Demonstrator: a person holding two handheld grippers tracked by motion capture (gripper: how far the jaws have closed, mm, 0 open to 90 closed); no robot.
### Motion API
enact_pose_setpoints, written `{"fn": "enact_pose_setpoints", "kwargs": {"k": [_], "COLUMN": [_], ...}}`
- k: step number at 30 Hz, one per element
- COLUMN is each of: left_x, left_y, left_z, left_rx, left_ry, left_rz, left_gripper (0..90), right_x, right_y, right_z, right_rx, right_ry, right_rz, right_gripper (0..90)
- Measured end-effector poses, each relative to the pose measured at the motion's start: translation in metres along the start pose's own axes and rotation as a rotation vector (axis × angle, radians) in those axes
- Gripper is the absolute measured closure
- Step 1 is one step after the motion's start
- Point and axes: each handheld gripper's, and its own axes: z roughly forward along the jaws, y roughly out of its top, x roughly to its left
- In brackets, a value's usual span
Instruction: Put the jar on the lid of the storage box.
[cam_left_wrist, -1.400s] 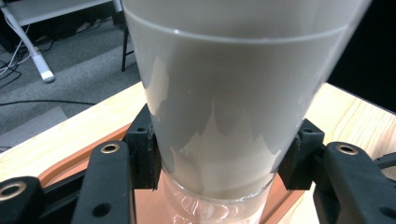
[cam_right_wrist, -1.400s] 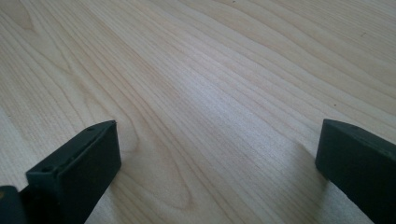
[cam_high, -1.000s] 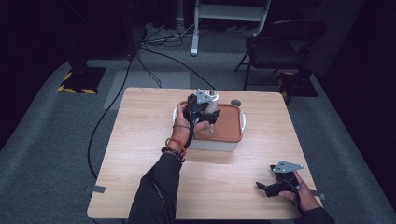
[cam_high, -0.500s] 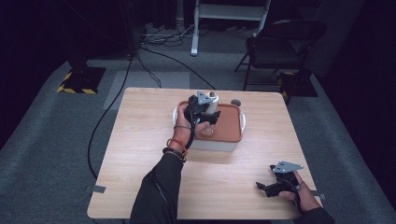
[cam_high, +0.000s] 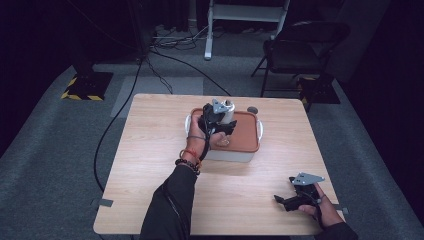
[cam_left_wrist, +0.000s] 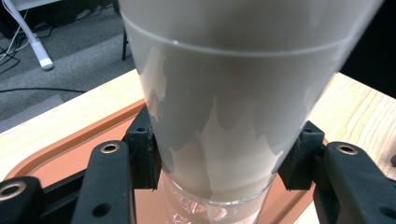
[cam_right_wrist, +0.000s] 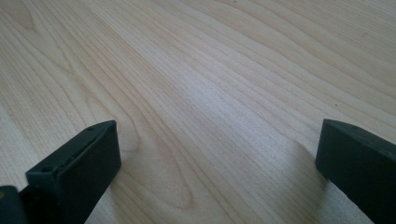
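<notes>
The tall clear drinking glass with a frosted, milky coating on its wall (cam_left_wrist: 233, 107) is held over the brown-orange lid in the upper middle of the high view and takes up most of the left gripper view. Its wall widens toward the top of that view, and its thick clear base sits at the bottom centre, with the lid showing behind it.

Largest of all is the pale wooden table (cam_high: 150, 150), which spans the centre of the high view on grey carpet. A black folding chair (cam_high: 300, 55) stands beyond its far right corner, in the upper right of that view. On the table, just above centre, sits a white rectangular box with a brown-orange lid (cam_high: 247, 135), the lid having a raised rim. A small dark round object (cam_high: 252, 110) lies on the table just beyond the box; what it is cannot be told.

The left gripper (cam_left_wrist: 219, 158) is clamped on the glass low down: both black pads (cam_left_wrist: 144, 154) press against its wall, one on either side, just above the base.

The right gripper (cam_high: 292, 197) is at the lower right of the high view, low over the bare wood. In the right gripper view its jaws stand wide apart with nothing between them.
</notes>
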Motion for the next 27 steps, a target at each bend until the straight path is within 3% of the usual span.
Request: {"fn": "enact_pose_setpoints", "kwargs": {"k": [27], "left_x": [-0.0008], "left_y": [-0.0057], "left_z": [0.0046], "left_rx": [-0.011], "left_ry": [0.011], "left_rz": [0.015], "left_gripper": [42.7], "right_x": [0.0001], "right_y": [-0.0001], "right_z": [-0.0001], "right_rx": [0.0], "right_ry": [0.001], "right_rz": [-0.002], "right_gripper": [0.0]}}
